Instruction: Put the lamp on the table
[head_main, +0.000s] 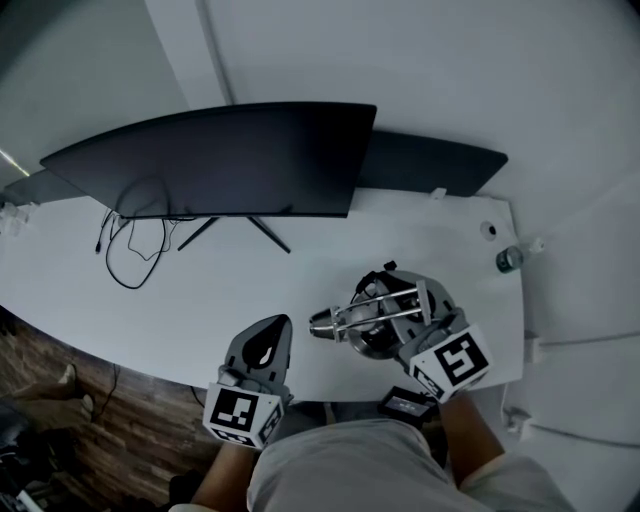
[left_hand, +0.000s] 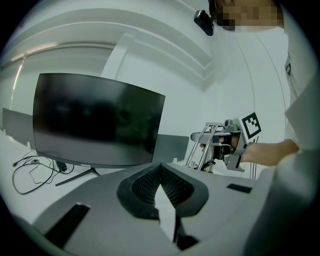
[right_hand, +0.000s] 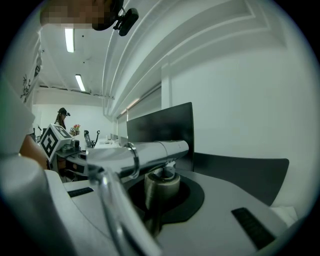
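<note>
My left gripper (head_main: 272, 338) is at the desk's (head_main: 300, 265) front edge, jaws together with nothing in them (spare hand, parked just left of the load, I'd guess to steady it if needed). Just right of it, my right gripper (head_main: 402, 306) is clamped on the lamp (head_main: 362, 320). The pads are on the short post above the round base, so the folded arm and tube head lie roughly level, with the head toward the left gripper. The lamp is over the desk's front right part, near the front edge; can't tell if the base touches. I judge this the set-down step, with a bare spot underneath. Further back are the curved monitor (head_main: 220, 160), cables (head_main: 135, 245) toward the back left, and a second screen (head_main: 430, 162). A bottle (head_main: 509, 259) is at the right edge, well apart from the lamp.
</note>
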